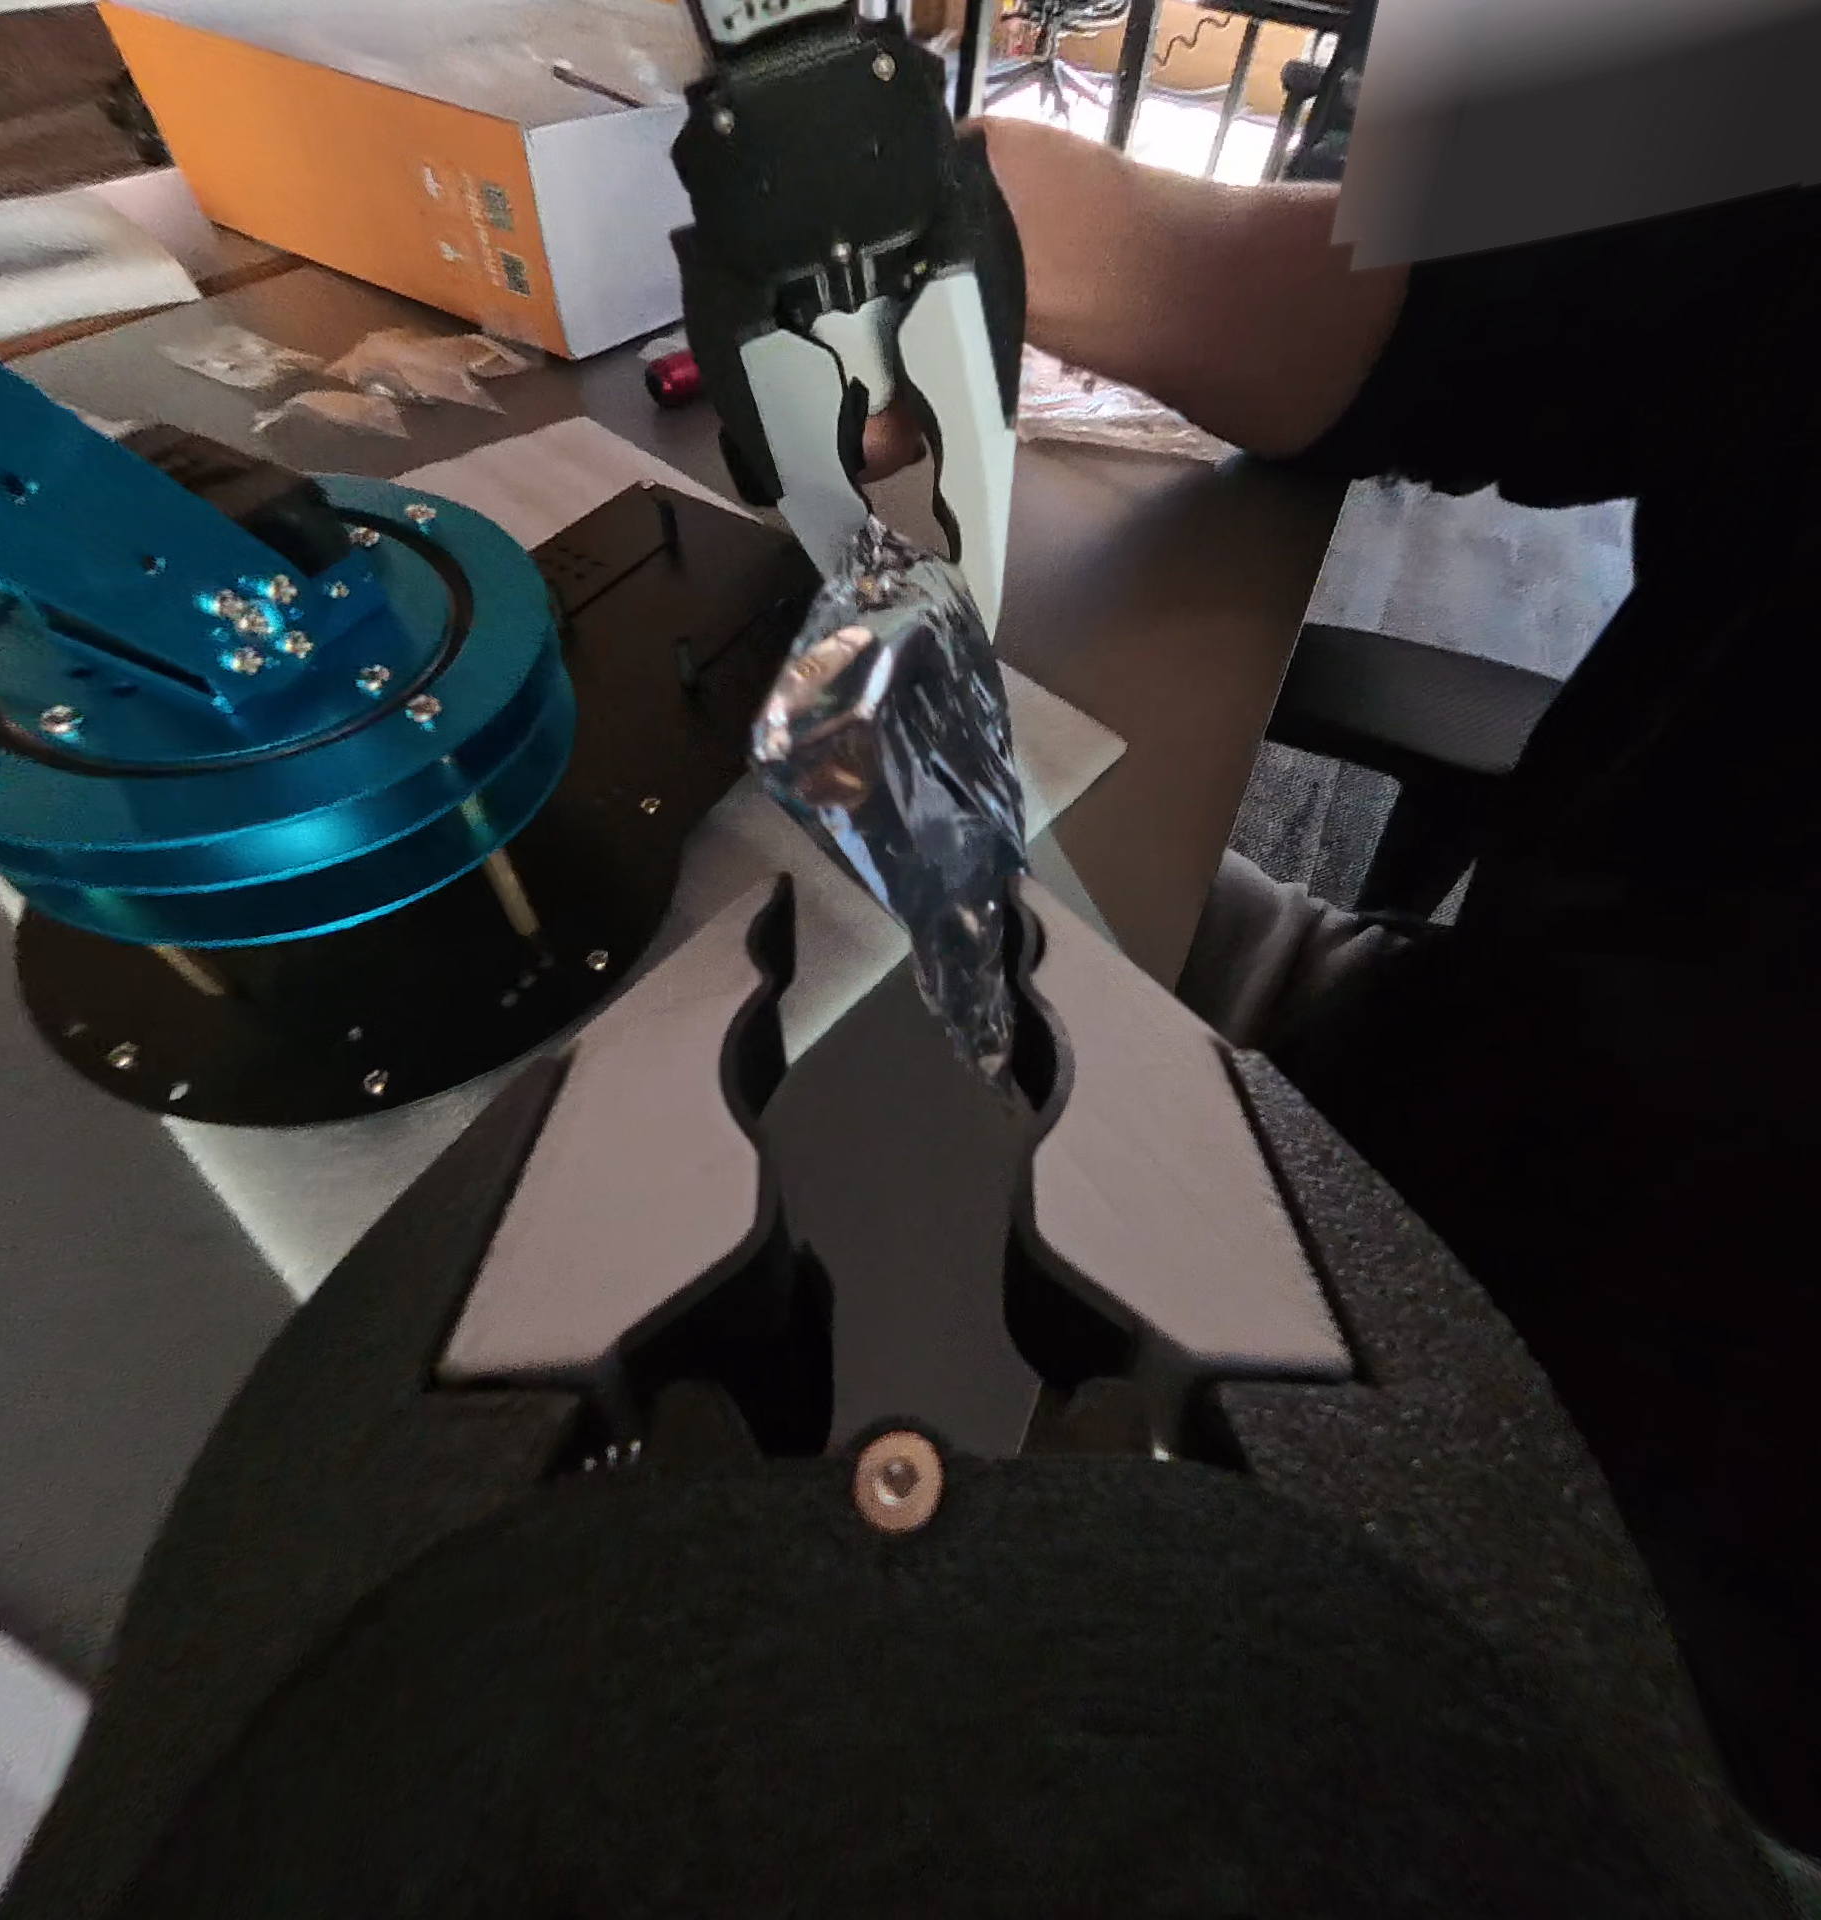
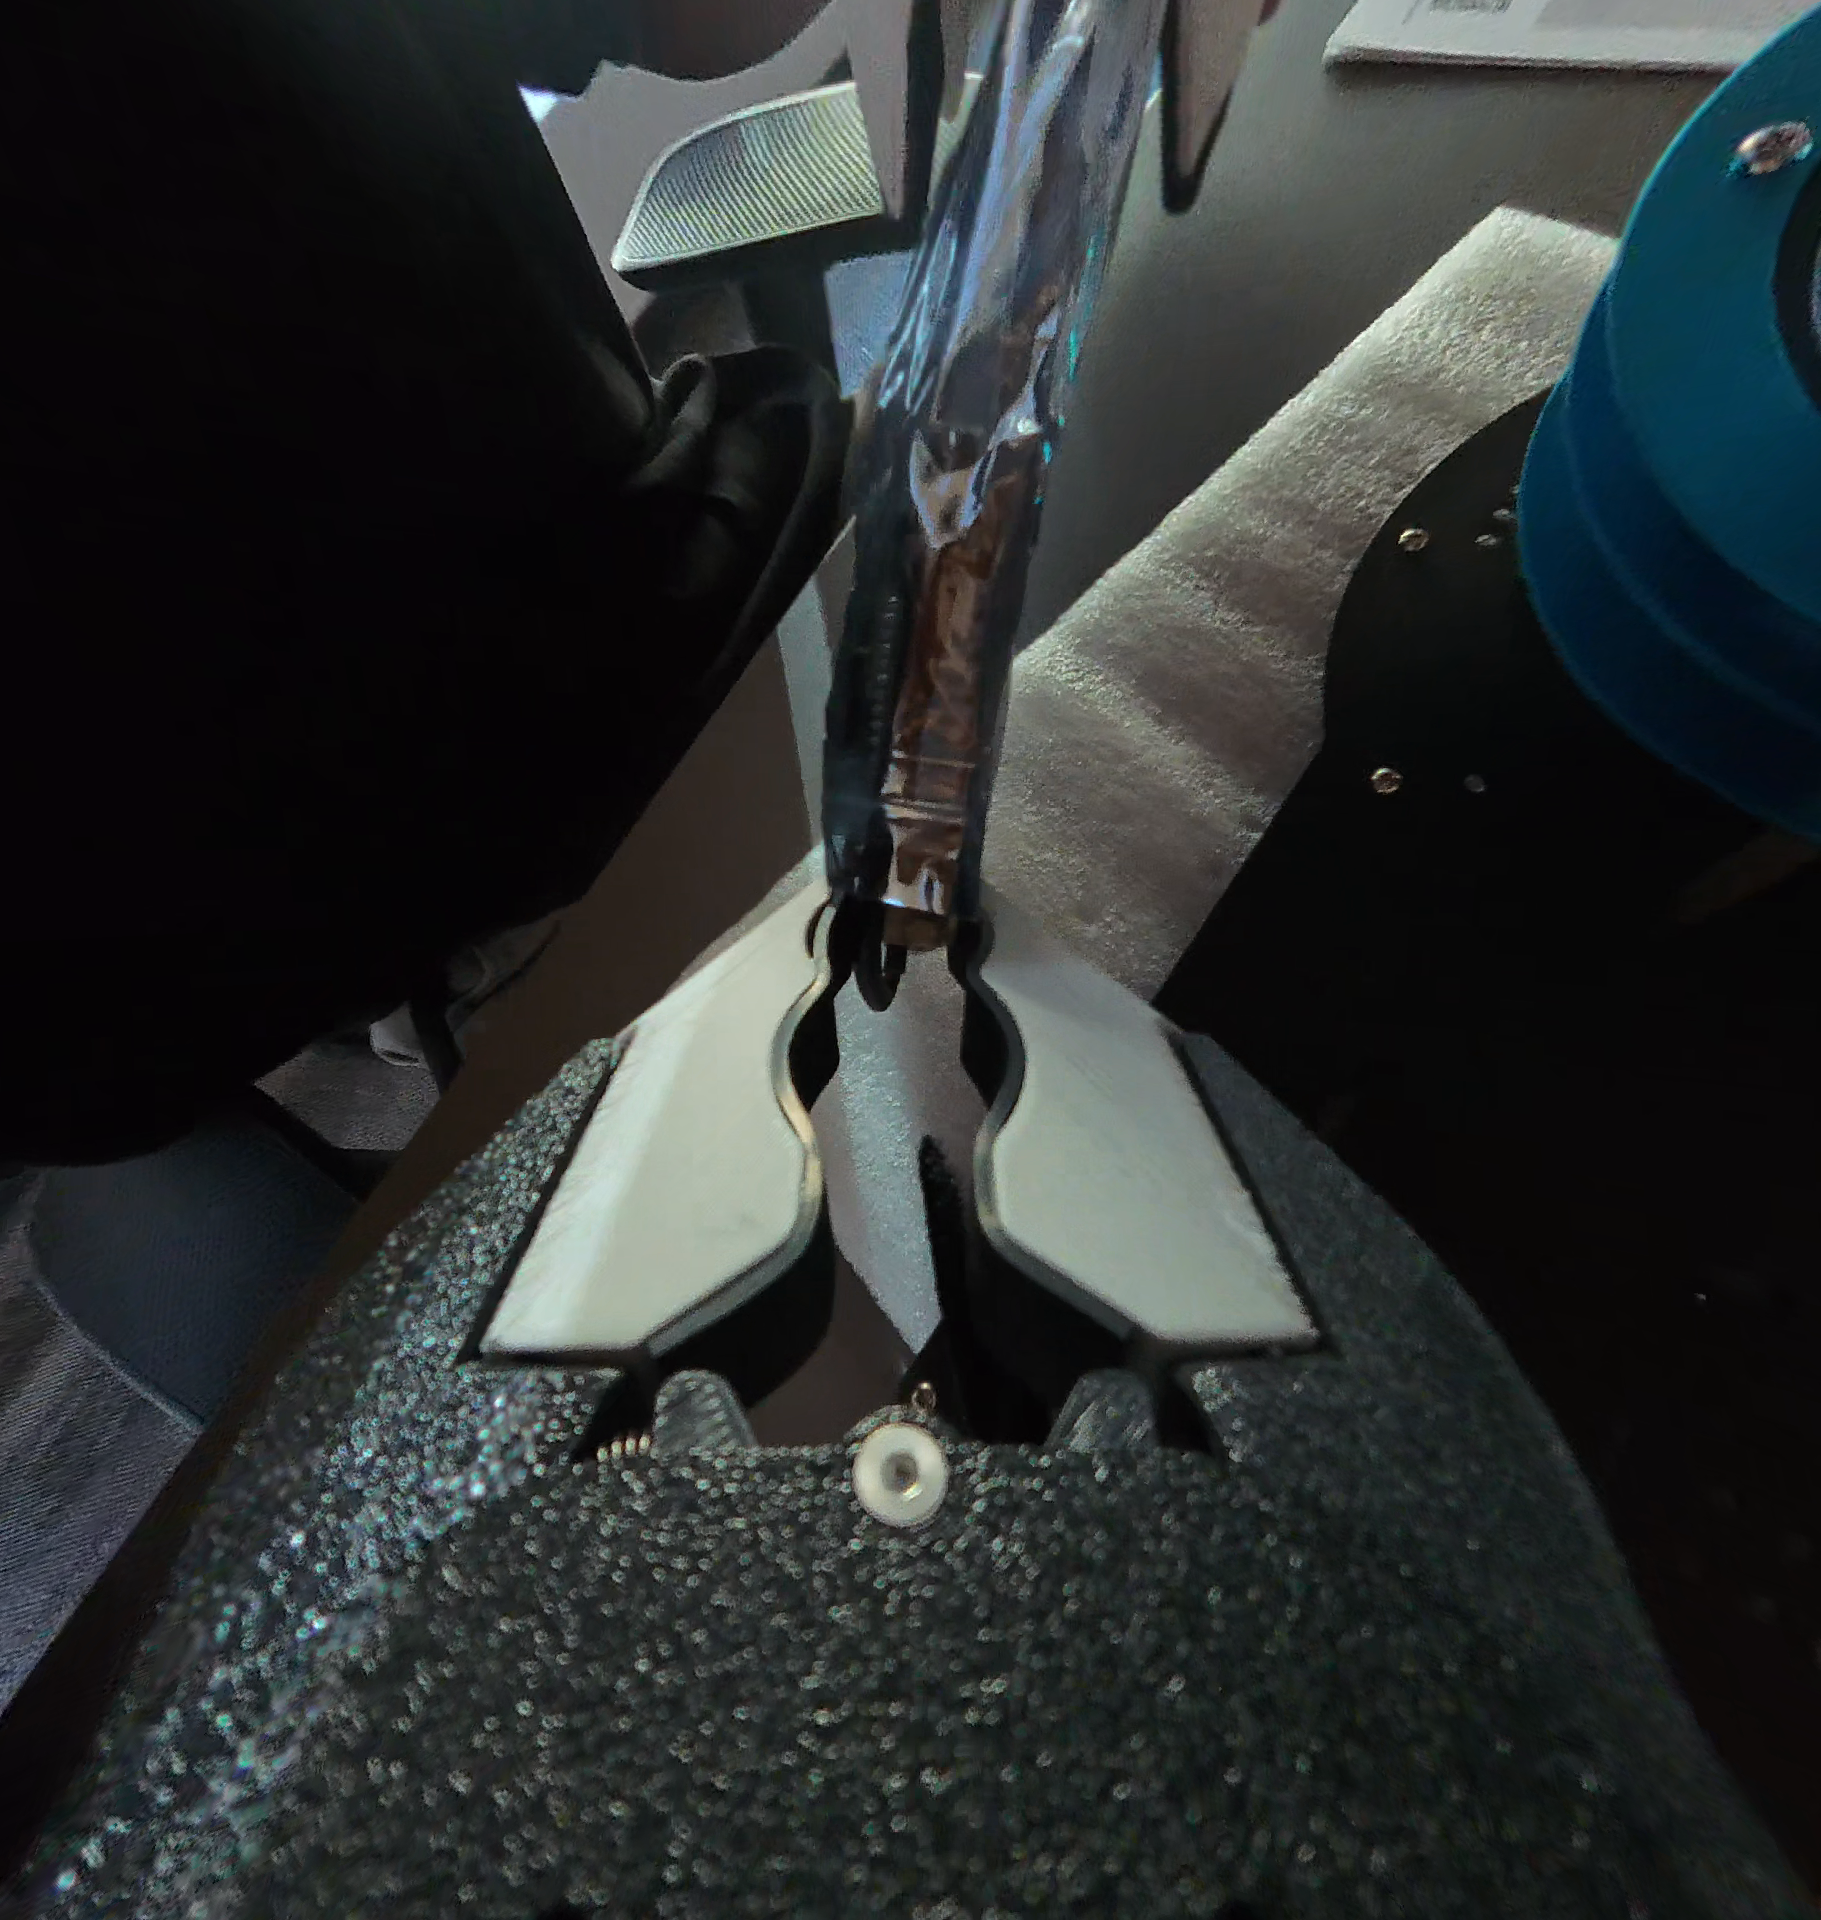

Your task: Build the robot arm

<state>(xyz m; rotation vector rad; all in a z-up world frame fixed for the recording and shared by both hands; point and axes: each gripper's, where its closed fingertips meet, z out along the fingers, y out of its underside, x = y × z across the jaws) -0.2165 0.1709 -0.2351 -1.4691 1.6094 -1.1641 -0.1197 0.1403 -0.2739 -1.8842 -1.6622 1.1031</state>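
Note:
A crumpled silvery foil bag (image 1: 885, 748) with something brownish inside hangs stretched in the air between my two grippers. My right gripper (image 1: 885, 520) comes in from the far side and is shut on the bag's upper end. In the right wrist view its fingertips (image 2: 901, 925) pinch the bag (image 2: 947, 623). My left gripper (image 1: 904, 899) is open. The bag's lower end lies between its jaws, against the inner side of the right finger (image 1: 1145, 1122). The left finger stands apart from the bag.
A blue round metal assembly (image 1: 262, 748) (image 2: 1695, 520) stands on a black base plate (image 1: 314, 1018) to the left, over a white foam sheet (image 2: 1197, 623). An orange and white box (image 1: 345, 166), small clear bags (image 1: 386, 374) and a red part (image 1: 672, 376) lie behind. A person's arm (image 1: 1176, 281) rests at the table's edge (image 1: 1270, 665). The tips of one gripper are about 12 centimeters away from the tips of the other.

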